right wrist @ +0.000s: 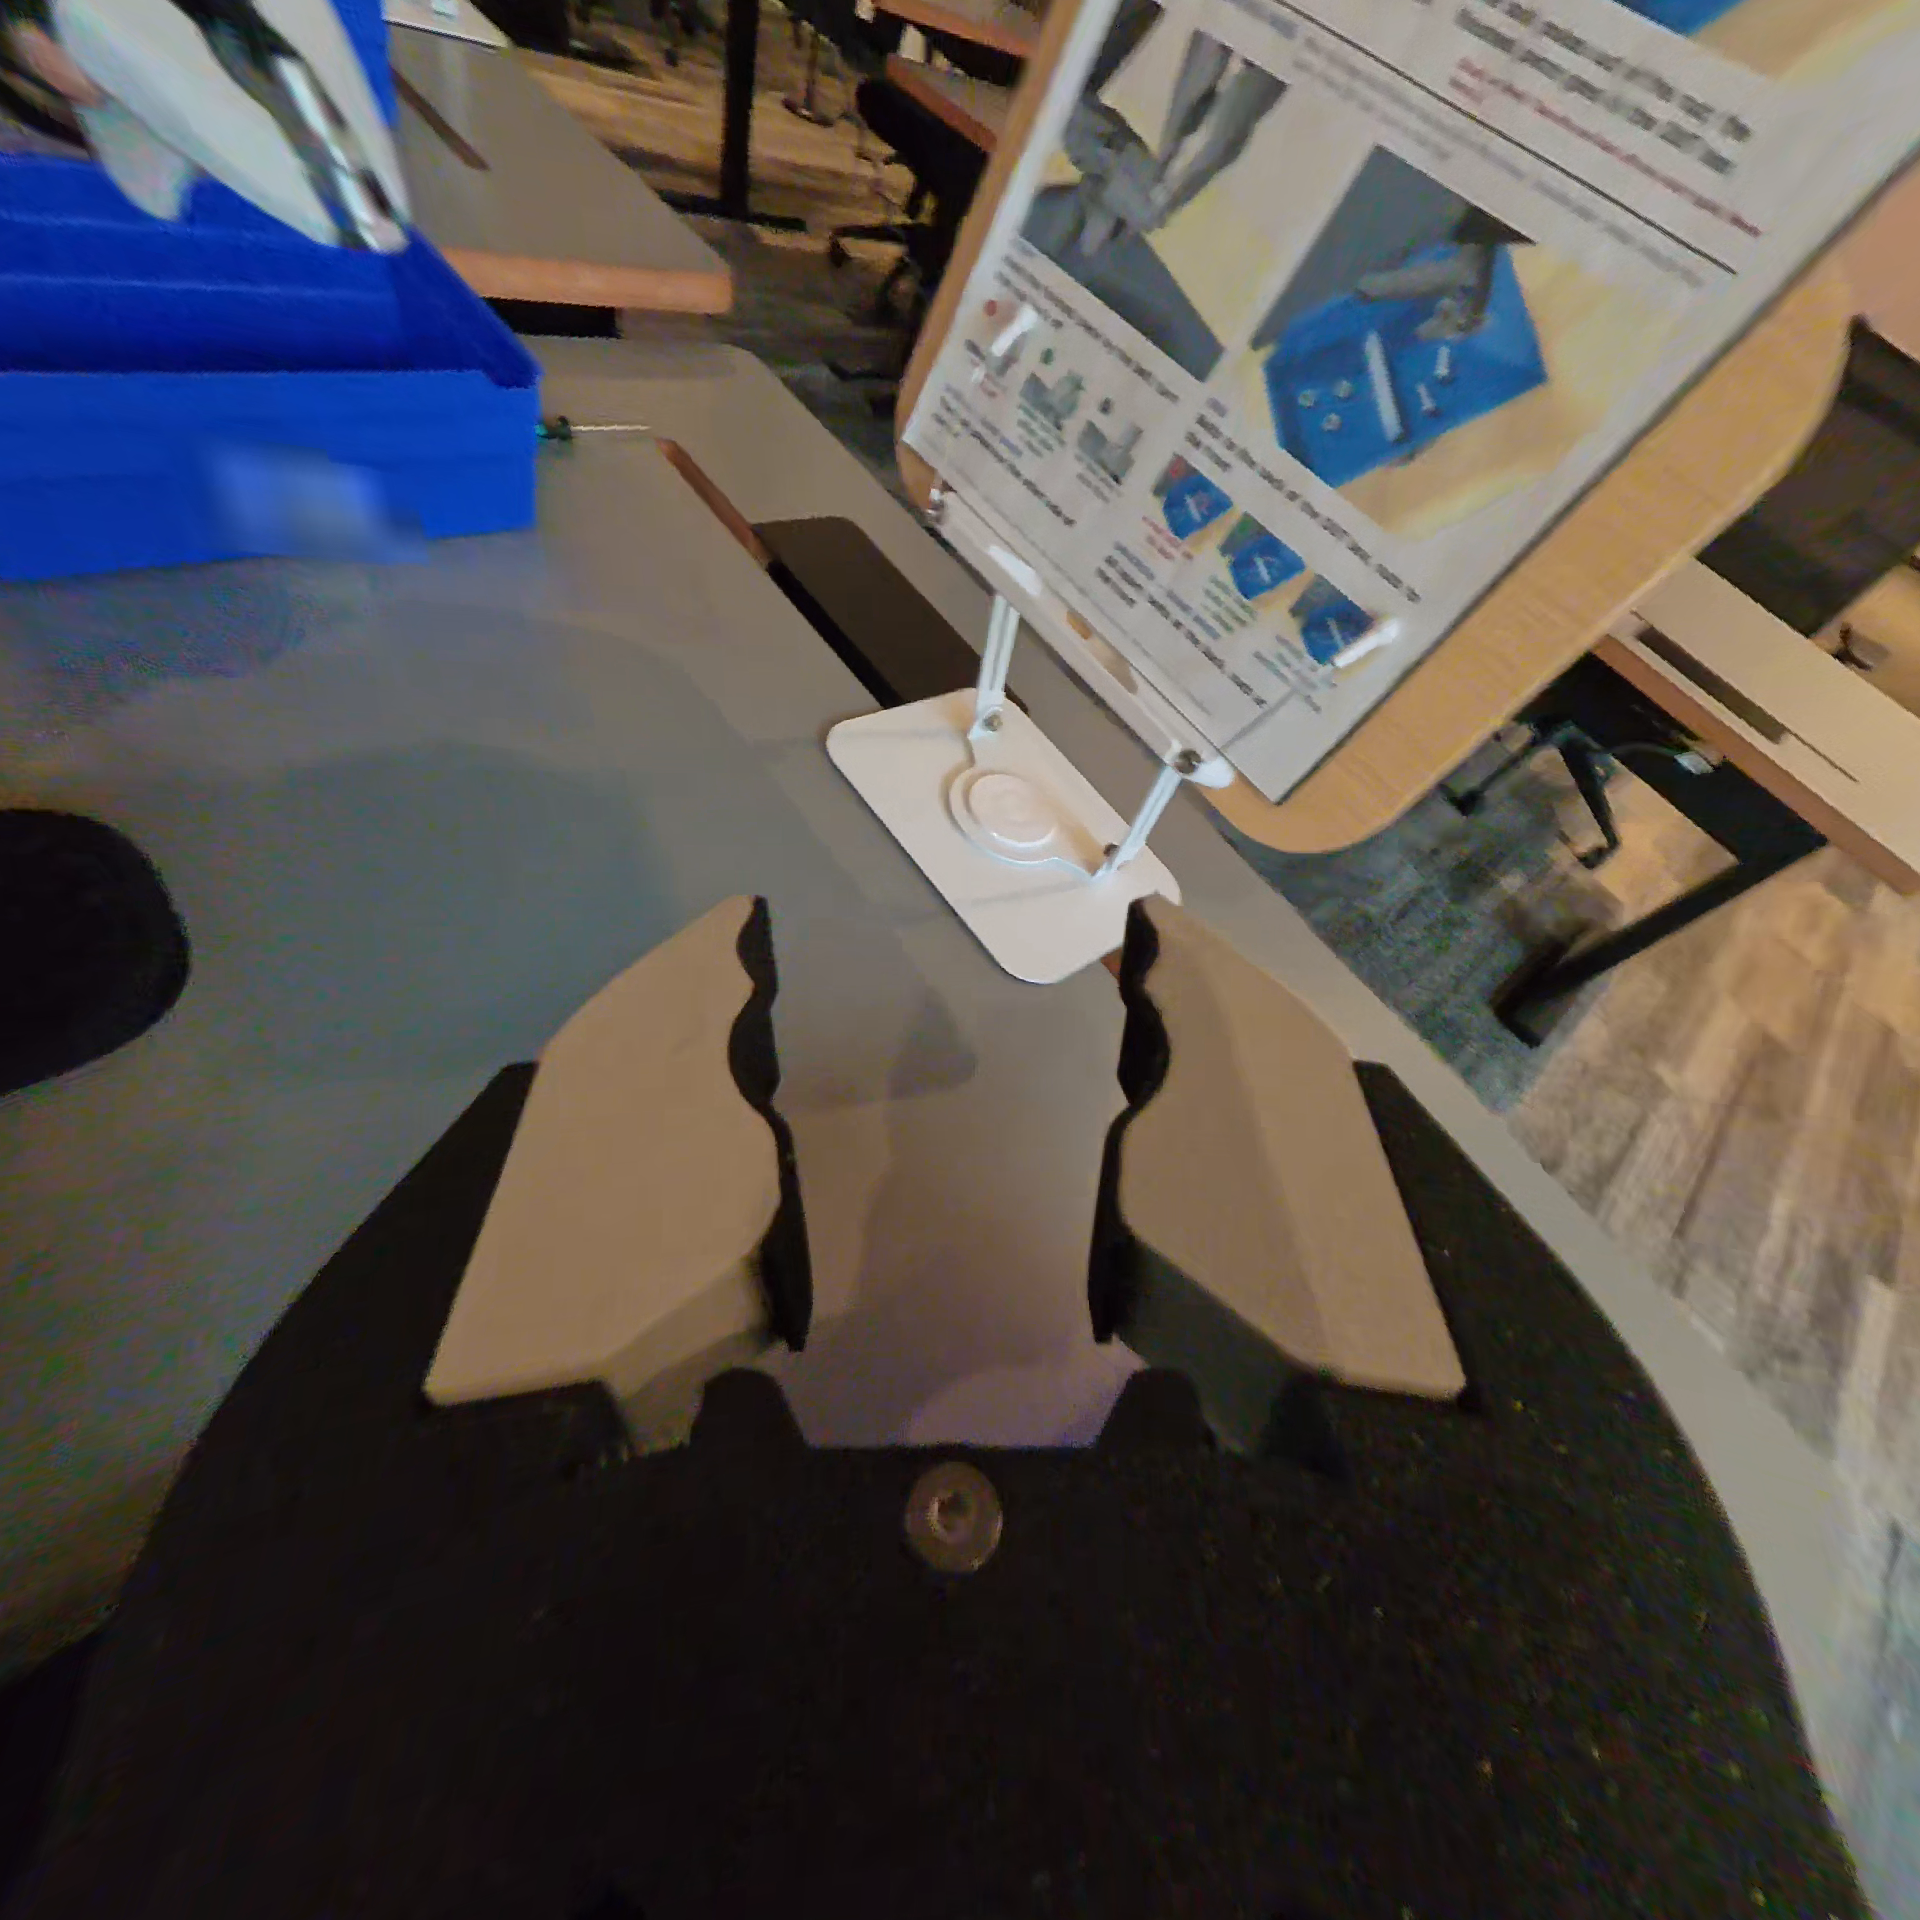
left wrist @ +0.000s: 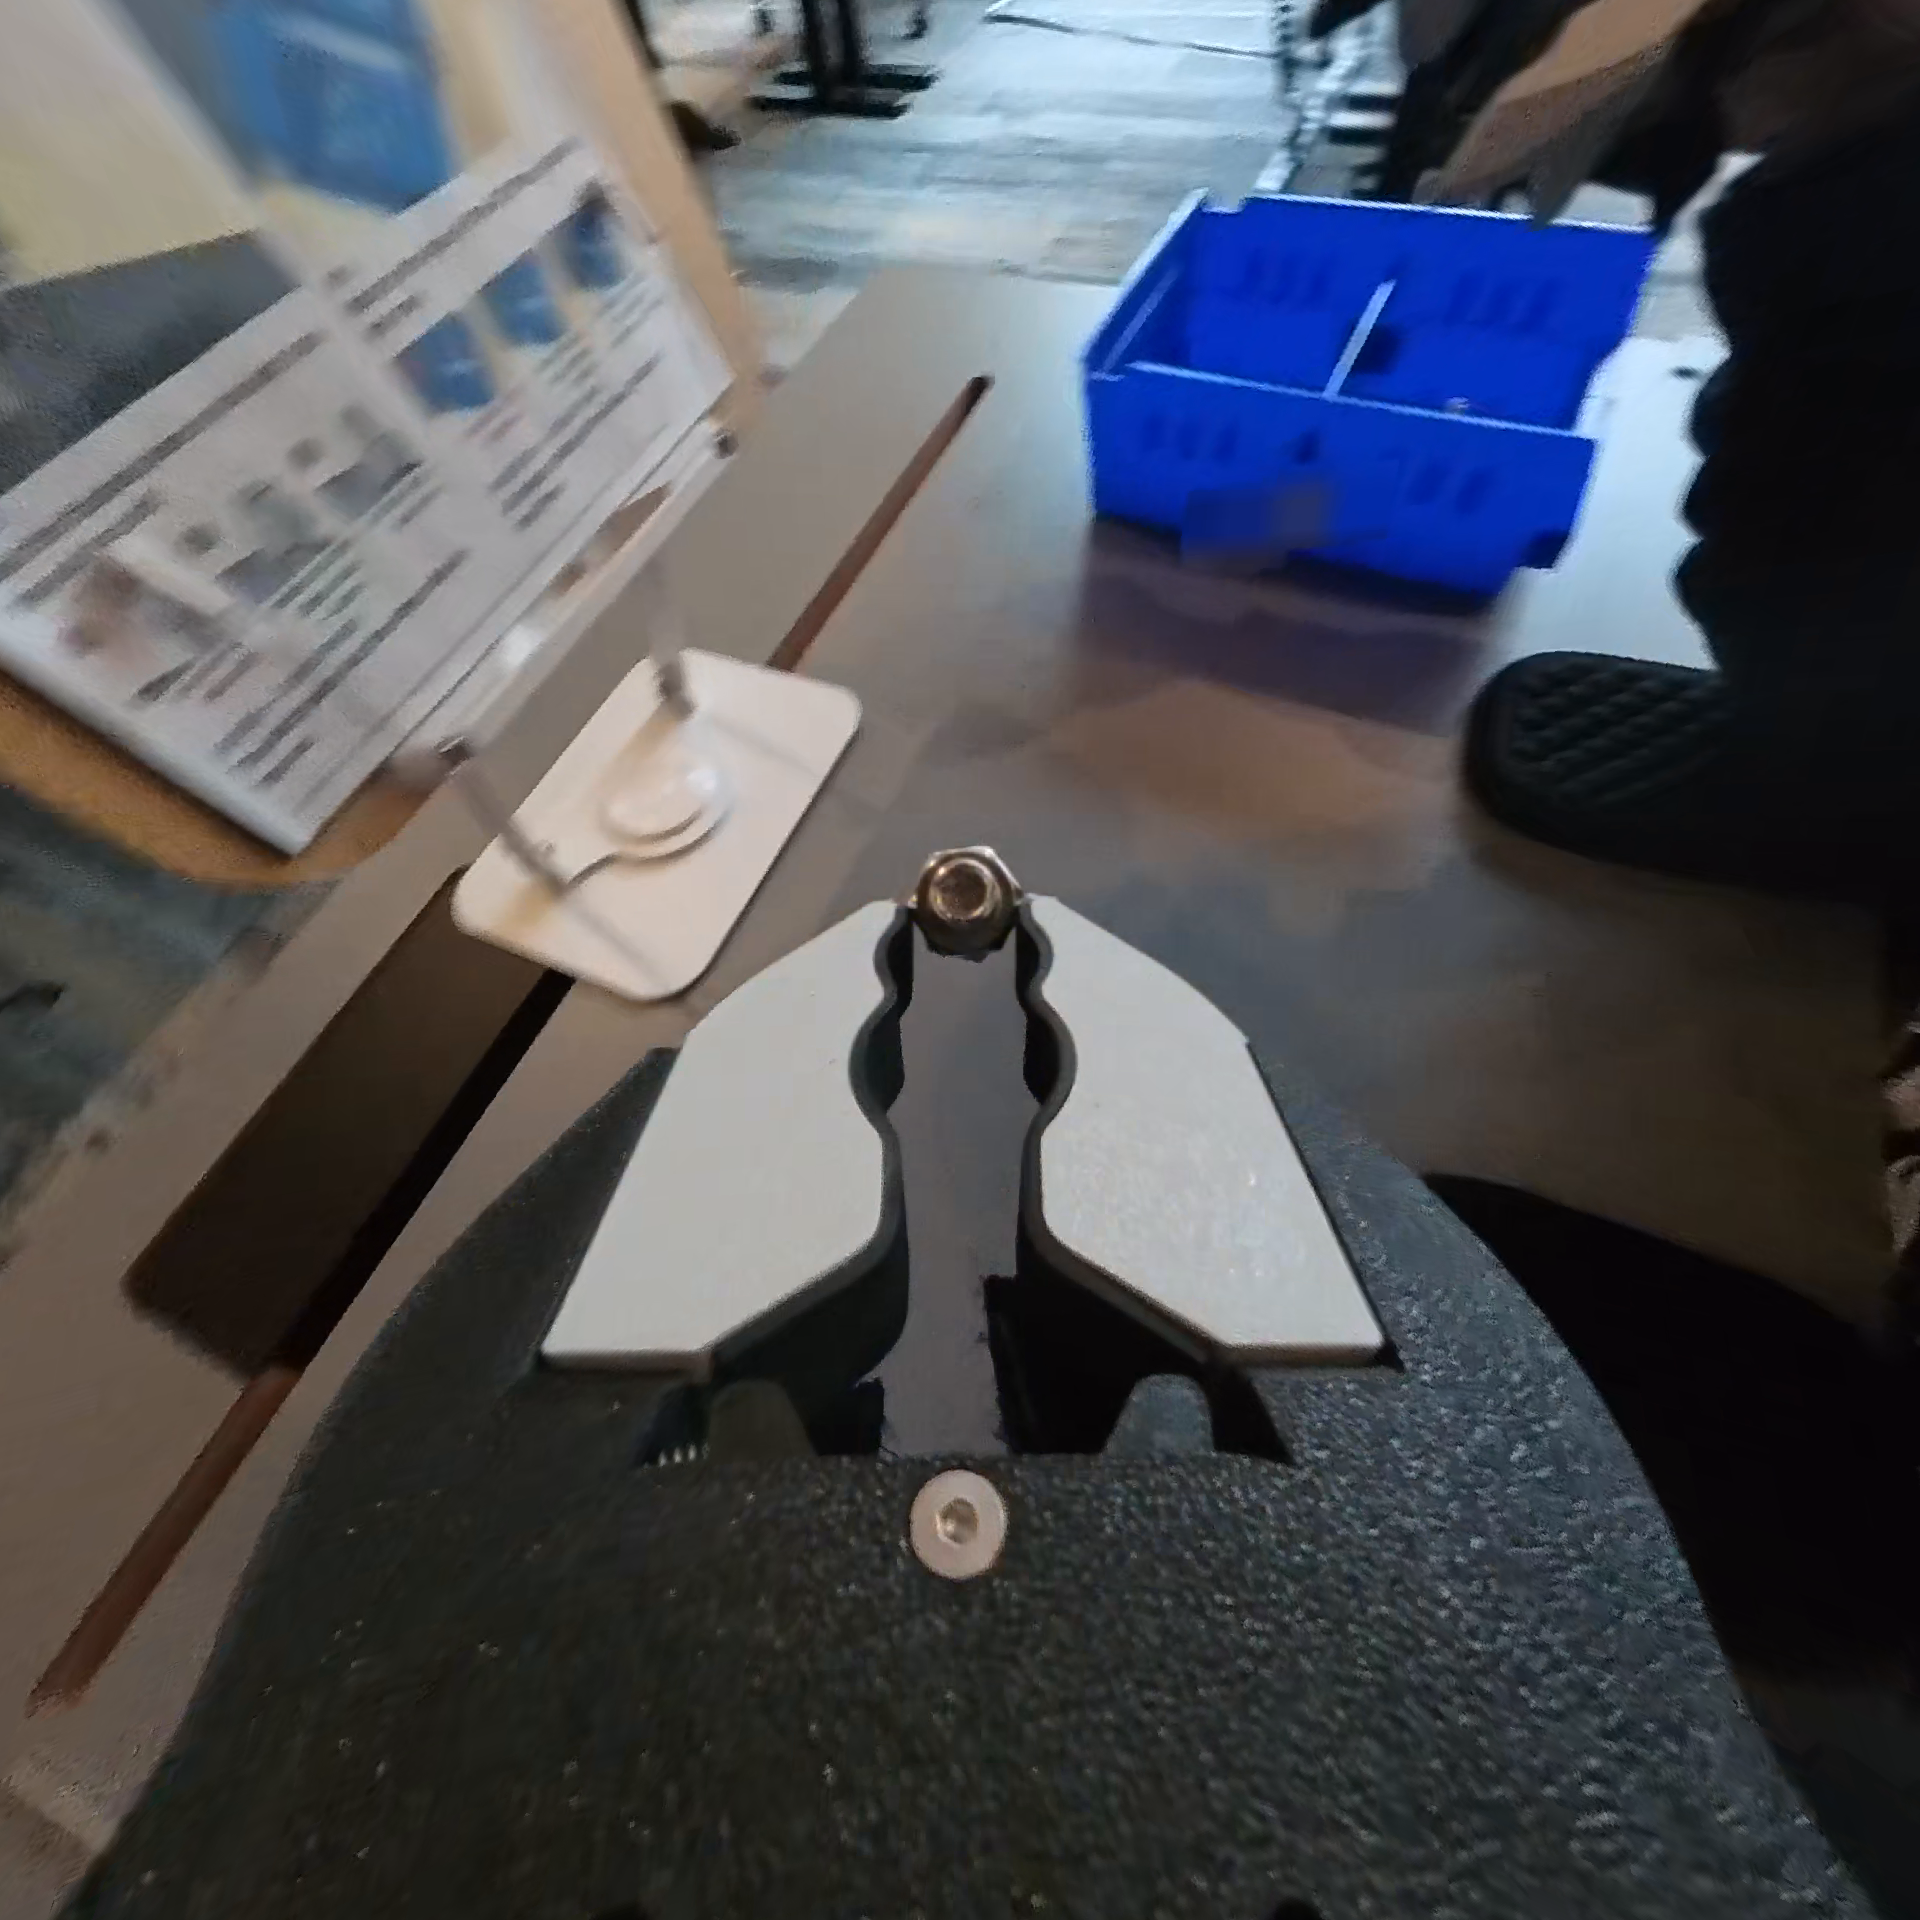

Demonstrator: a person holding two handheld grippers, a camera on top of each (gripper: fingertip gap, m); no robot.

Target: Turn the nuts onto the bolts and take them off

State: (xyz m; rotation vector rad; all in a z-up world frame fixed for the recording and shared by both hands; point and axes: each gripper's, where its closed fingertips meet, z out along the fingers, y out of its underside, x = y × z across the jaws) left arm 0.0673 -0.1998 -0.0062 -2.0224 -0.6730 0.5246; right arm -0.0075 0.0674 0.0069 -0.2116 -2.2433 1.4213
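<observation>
My left gripper (left wrist: 961, 920) is shut on a silver bolt with a nut on it (left wrist: 958, 896), pinched at the very fingertips and held above the dark table (left wrist: 1143, 748). The bolt's end faces the camera. My right gripper (right wrist: 945, 925) is open and empty, low over the grey table (right wrist: 416, 779), with its fingertips near the white base of a sign stand (right wrist: 997, 831). The left gripper also shows blurred at the top left of the right wrist view (right wrist: 239, 125), over the blue bin (right wrist: 208, 364).
A blue divided bin (left wrist: 1340, 395) stands at the far right of the table, with a small metal part in one compartment. An instruction sheet on a white stand (left wrist: 665, 831) stands at the table's left edge. A black textured pad (left wrist: 1621, 758) lies at the right. A slot (right wrist: 852, 603) runs along the table. Left tips to right tips: about 30 cm.
</observation>
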